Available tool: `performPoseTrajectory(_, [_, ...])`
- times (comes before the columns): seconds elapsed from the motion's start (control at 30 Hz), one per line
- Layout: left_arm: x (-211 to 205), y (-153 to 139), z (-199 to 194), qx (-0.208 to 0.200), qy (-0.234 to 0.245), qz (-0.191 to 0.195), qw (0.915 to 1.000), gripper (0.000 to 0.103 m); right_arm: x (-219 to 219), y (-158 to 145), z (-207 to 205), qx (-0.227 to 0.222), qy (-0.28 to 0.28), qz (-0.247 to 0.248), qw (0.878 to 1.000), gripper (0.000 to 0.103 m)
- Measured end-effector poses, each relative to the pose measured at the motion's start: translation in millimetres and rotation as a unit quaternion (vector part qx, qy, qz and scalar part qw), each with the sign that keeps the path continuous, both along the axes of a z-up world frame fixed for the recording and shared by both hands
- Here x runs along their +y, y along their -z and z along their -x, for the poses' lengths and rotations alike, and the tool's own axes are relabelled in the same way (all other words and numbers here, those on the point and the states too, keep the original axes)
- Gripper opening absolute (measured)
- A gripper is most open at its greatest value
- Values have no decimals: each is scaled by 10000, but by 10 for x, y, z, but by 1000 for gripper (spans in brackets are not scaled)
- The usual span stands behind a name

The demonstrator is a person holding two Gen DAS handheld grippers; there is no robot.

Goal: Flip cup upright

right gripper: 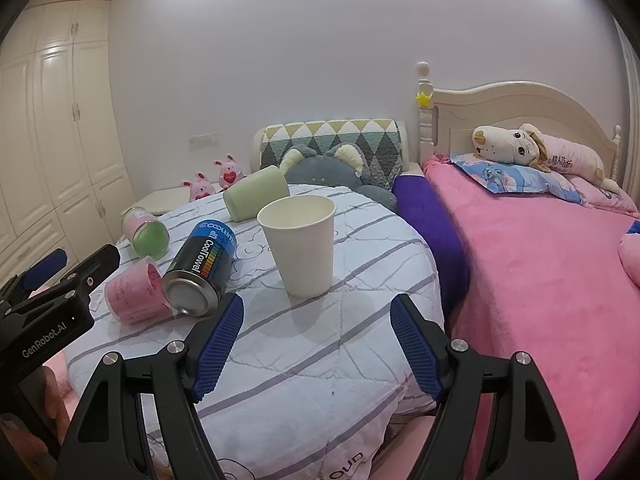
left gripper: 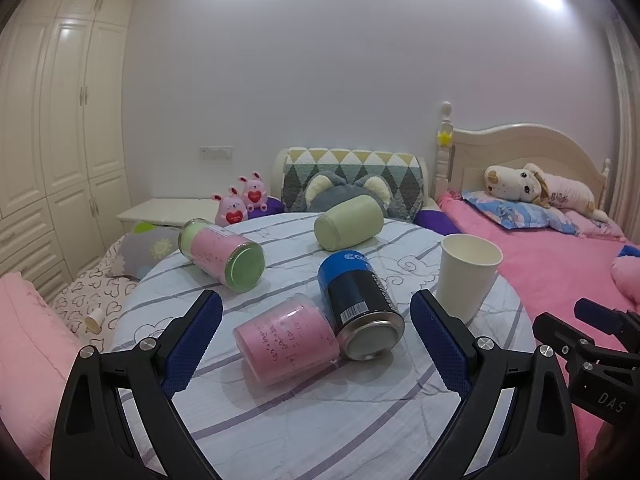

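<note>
- The white paper cup (right gripper: pixel 299 245) is seen standing upright, mouth up, on the round counter (right gripper: pixel 320 344), which is covered by a striped quilted cloth.
- The right tool (right gripper: pixel 316 340) is held with its blue-padded fingers spread wide and nothing between them; the cup stands just beyond the gap, untouched.
- The left tool (left gripper: pixel 316 344) is likewise spread wide, empty, with a pink cup (left gripper: pixel 286 340) and a blue-and-black can (left gripper: pixel 360 308) lying on their sides beyond its fingertips, touching each other.
- A pink jar with a green lid (left gripper: pixel 222 254) is laid on its side farther back on the left, and a pale green cup (left gripper: pixel 348 222) is laid on its side near the far edge.
- A bed with a pink blanket (right gripper: pixel 540 272) is seen beside the counter, with a plush dog (right gripper: pixel 532 150) resting near its headboard.
- A cream wardrobe (left gripper: pixel 52 120) is visible along the left wall.
</note>
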State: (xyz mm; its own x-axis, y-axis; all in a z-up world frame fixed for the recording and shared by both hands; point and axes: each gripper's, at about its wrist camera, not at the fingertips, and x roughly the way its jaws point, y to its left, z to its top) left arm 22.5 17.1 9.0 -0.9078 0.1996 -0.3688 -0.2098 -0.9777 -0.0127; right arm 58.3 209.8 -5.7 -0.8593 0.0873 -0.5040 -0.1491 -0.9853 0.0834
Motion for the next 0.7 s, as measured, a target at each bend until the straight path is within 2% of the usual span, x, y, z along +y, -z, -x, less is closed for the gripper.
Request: performPoseTrajectory(0.7, [-17, -21, -25, 41, -39, -79, 10000, 97, -1, -15, -20, 10, -29, -105, 9999, 77])
